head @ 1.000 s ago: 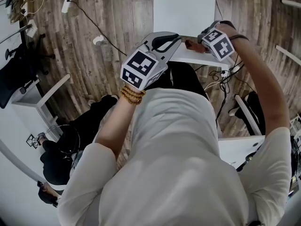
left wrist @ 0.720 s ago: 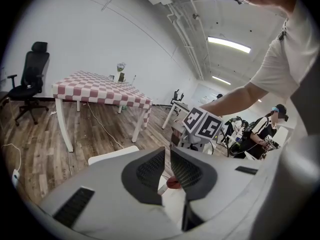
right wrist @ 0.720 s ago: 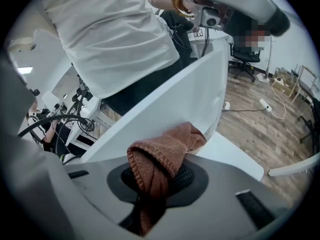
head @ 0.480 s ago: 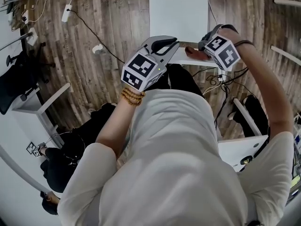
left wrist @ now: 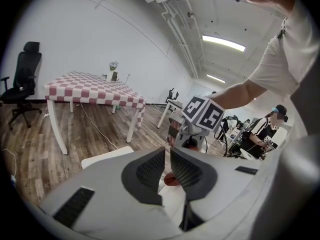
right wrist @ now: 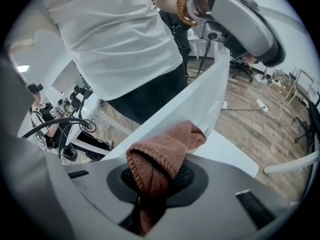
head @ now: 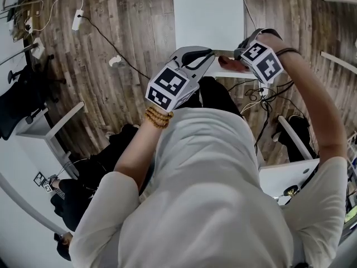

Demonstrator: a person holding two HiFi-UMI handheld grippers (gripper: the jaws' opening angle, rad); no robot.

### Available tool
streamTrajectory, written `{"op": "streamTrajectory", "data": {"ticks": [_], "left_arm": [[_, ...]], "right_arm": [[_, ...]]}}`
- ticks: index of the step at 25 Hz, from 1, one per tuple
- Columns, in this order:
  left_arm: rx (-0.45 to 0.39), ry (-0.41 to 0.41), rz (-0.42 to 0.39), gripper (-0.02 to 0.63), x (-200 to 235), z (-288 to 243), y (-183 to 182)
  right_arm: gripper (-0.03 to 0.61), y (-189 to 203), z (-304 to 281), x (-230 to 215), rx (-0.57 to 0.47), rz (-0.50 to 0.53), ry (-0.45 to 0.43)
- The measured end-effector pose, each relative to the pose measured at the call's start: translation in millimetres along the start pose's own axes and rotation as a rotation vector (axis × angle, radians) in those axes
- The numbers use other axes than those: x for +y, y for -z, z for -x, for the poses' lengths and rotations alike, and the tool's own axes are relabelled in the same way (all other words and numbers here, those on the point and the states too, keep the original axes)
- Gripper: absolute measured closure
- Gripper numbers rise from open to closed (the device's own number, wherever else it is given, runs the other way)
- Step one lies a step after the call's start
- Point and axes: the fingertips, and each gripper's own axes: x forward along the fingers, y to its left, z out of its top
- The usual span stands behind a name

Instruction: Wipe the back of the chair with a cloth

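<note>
Knitted brown cloth (right wrist: 165,154), smooth white chair (head: 209,15)

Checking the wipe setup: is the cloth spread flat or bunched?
Bunched: the cloth forms a folded wad clamped in the right gripper.

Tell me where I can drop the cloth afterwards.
The seat is bare, bordered by the back on your side. The back's top edge is crowded: left gripper pinches it, right gripper holds the cloth there. Floor left carries a power strip.
</note>
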Motion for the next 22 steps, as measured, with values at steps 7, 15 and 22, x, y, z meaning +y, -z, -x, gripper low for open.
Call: {"op": "streamTrajectory", "data": {"ticks": [7,15,22], "left_arm": [[0.013,0.022,0.023,0.554,-3.5,-8.0,9.7],[0.018,0.038,0.054,0.554,-5.7,-7.6,11.8],[0.008,0.027,0.069,0.554,-5.2,-2.0,12.7]], "right_arm": [[0.509,15.0,-23.0,-9.6,0.009,-0.027,-0.025],[0.509,39.5,-50.8,-22.8,0.061,-0.03,-0.033],[0.508,57.1,-82.8,-21.2,0.083,-0.032,-0.094]]}}
